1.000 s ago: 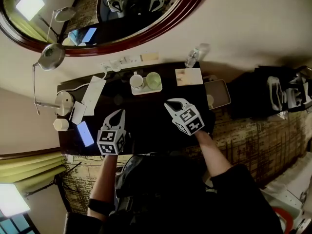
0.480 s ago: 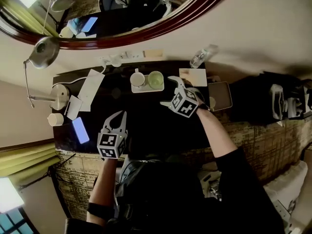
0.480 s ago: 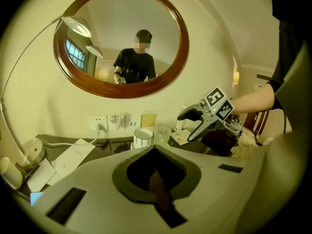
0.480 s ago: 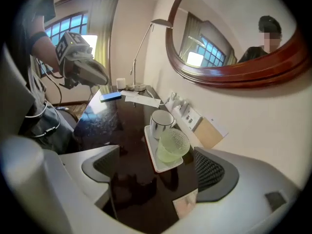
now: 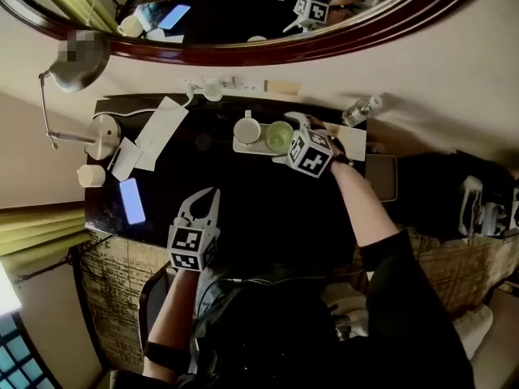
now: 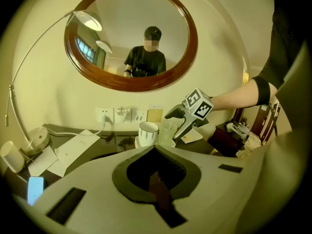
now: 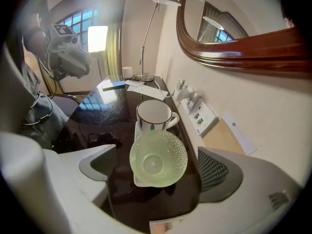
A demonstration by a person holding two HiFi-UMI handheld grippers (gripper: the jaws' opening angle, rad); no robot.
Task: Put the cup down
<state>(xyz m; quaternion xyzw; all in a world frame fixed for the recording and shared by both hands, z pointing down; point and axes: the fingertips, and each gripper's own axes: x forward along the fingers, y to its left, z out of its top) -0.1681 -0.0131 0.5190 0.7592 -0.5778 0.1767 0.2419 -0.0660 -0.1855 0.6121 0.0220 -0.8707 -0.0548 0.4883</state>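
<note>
From the head view we see a dim room. The dark desk [image 5: 243, 209] swallows detail, while the phone [image 5: 131, 201] screen glows pale blue and daylight burns out at the lower left edge. In the left gripper view we get a warm yellow cast, black corners and strong fisheye bending, and the lamp head [image 6: 88, 19] shines white. In the right gripper view the window [image 7: 96, 37] is blown out and its glare streaks the glossy desk. The green glass cup [image 7: 158, 159] catches light, and the edges smear.
</note>
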